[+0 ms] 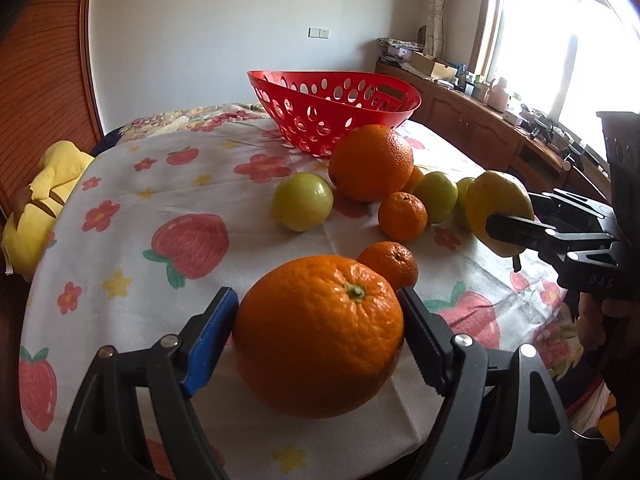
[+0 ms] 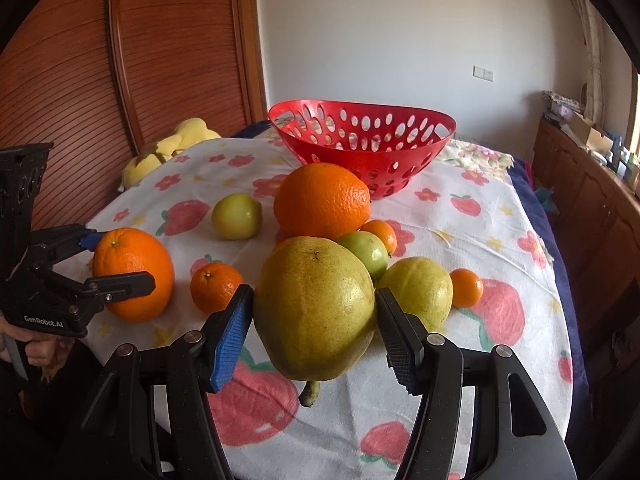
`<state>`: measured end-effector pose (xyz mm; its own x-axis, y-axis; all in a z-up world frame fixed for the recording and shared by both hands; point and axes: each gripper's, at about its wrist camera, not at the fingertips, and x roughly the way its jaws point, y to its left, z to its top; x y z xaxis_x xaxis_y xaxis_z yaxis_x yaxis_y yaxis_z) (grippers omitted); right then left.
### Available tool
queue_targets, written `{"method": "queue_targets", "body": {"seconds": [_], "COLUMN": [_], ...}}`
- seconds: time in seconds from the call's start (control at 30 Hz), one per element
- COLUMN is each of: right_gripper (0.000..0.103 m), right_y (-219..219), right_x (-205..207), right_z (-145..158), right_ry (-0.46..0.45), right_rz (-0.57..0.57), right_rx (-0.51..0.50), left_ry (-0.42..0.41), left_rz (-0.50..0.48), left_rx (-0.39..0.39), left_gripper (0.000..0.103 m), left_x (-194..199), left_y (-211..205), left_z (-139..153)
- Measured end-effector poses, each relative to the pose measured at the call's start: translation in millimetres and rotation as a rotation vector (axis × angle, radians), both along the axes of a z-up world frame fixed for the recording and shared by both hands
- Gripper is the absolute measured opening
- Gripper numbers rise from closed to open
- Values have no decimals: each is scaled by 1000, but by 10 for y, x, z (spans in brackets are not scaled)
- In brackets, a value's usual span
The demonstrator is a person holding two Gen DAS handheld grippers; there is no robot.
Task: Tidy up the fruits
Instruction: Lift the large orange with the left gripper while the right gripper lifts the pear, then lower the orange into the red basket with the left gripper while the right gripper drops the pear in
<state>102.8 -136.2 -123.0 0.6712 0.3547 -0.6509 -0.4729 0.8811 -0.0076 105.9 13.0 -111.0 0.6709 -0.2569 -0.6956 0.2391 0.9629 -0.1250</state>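
While both fruits are gripped at once, this is how it stands:

Step in hand: the pick-up looks made on both sides, carrying to the basket (image 2: 362, 136) not yet done; it appears empty, though its floor is partly hidden.

Left gripper (image 1: 320, 316): clenched on the big orange (image 1: 319, 336) near the front edge of the surface (image 1: 132, 208); whether the orange is lifted clear of the cloth, I cannot tell.

Right gripper (image 2: 314, 320): grasping the pear (image 2: 315, 307), stem pointing down, seemingly held just above the cloth.

Basket: standing at the far edge of the surface, well apart from both held fruits.

Loose fruit: a second large orange (image 2: 322, 201) just in front of the basket, with green apples and small tangerines clustered about it mid-surface.

Next move, as I judge it: raise each fruit over the second orange and the rim, then lower it in before letting go.

Care: both fruits are round and smooth, so a slack squeeze could let one roll.
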Motion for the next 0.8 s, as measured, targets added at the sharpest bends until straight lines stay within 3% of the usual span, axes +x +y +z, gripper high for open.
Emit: {"method": "queue_targets", "body": {"seconds": [0.2, 0.43, 0.8], "right_gripper": [64, 63, 64], "right_y": [3, 87, 231], "right_x": [49, 198, 715], "right_z": [70, 242, 632], "right_ry": [-9, -43, -91], "right_rz": [10, 50, 93], "right_rx": [4, 8, -1], "left_ry": [-48, -123, -192], "left_rz": [22, -10, -25], "left_rx": [-36, -70, -55], "left_gripper": [78, 78, 78], "left_x": [3, 58, 500], "left_y": [131, 221, 163], "left_z": [104, 474, 934]}}
